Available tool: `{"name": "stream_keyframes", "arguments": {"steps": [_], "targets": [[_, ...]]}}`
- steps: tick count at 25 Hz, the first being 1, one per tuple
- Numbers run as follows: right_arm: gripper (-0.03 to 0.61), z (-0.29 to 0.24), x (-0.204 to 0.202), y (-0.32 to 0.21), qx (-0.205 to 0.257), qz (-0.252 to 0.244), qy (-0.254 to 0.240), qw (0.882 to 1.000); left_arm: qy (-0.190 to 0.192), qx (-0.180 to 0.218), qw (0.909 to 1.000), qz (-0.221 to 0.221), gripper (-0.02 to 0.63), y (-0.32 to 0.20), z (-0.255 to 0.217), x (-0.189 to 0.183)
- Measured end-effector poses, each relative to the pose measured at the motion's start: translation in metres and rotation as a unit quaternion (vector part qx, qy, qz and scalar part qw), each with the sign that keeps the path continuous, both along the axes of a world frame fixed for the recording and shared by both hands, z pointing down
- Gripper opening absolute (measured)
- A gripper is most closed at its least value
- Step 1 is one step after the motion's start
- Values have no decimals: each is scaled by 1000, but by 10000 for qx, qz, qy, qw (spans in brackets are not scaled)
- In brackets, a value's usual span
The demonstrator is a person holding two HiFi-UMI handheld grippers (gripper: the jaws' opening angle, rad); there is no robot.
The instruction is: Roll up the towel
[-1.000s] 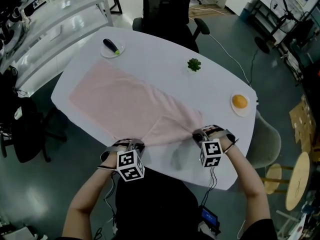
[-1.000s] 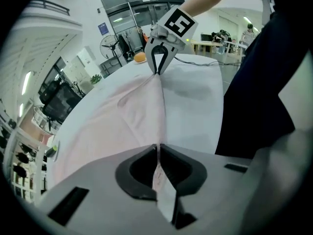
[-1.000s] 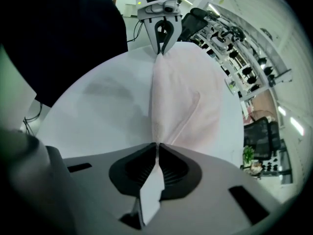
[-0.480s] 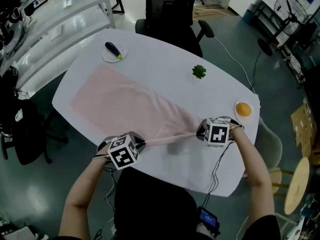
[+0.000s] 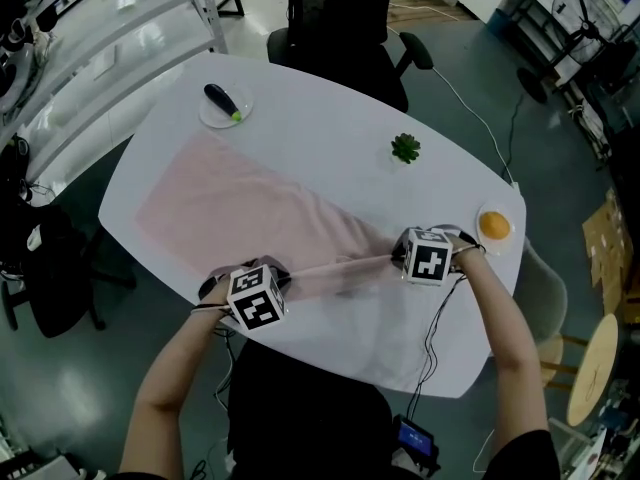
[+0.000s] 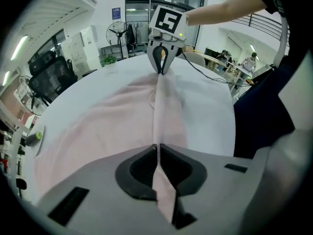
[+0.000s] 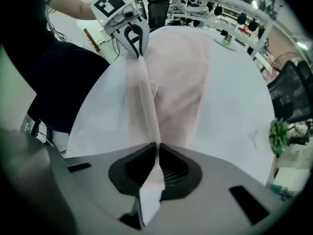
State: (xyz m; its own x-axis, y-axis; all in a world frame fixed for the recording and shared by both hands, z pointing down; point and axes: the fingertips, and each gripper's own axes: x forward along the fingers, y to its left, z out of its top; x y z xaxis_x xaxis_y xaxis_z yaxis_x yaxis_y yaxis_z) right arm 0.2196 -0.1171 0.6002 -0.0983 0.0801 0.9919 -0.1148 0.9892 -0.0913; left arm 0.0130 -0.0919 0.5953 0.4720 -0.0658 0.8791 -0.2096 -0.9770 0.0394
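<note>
A pale pink towel (image 5: 220, 208) lies spread across the white oval table (image 5: 330, 118), running from the far left toward me. Its near edge is lifted and stretched into a taut strip between both grippers. My left gripper (image 5: 282, 273) is shut on the strip's left end; in the left gripper view the cloth (image 6: 112, 116) is pinched between the jaws (image 6: 157, 150). My right gripper (image 5: 399, 257) points down and is shut on the other end, the towel (image 7: 181, 72) running from its jaws (image 7: 157, 147) to the left gripper (image 7: 138, 54) opposite. The right gripper (image 6: 160, 71) shows in the left gripper view.
A small plate with a dark, green-tipped object (image 5: 222, 103) sits at the table's far left. A little green plant (image 5: 405, 149) stands at the far middle, an orange on a plate (image 5: 493, 225) at the right edge. A black office chair (image 5: 340, 28) stands beyond the table.
Both grippers have carried the towel's near edge farther over the table. The slack fold between them has pulled into a straight, taut strip. The right gripper has rolled.
</note>
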Motion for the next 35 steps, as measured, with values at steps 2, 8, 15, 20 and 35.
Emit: {"name": "stream_keyframes", "arguments": {"steps": [2, 8, 15, 20, 35], "targets": [[38, 7, 1, -5, 145, -14, 106, 9998, -109, 37, 9999, 36, 34, -3, 7, 0], [61, 17, 3, -13, 311, 258, -20, 9992, -263, 179, 9995, -35, 34, -10, 17, 2], [210, -19, 15, -32, 1142, 662, -541, 9898, 195, 123, 9970, -737, 175, -22, 0, -8], [223, -58, 31, -28, 1758, 640, -661, 9801, 349, 637, 9926, -977, 189, -32, -32, -25], [195, -3, 23, 37, 2737, -718, 116, 9591, -551, 1418, 9883, -105, 158, 42, -1, -28]]}}
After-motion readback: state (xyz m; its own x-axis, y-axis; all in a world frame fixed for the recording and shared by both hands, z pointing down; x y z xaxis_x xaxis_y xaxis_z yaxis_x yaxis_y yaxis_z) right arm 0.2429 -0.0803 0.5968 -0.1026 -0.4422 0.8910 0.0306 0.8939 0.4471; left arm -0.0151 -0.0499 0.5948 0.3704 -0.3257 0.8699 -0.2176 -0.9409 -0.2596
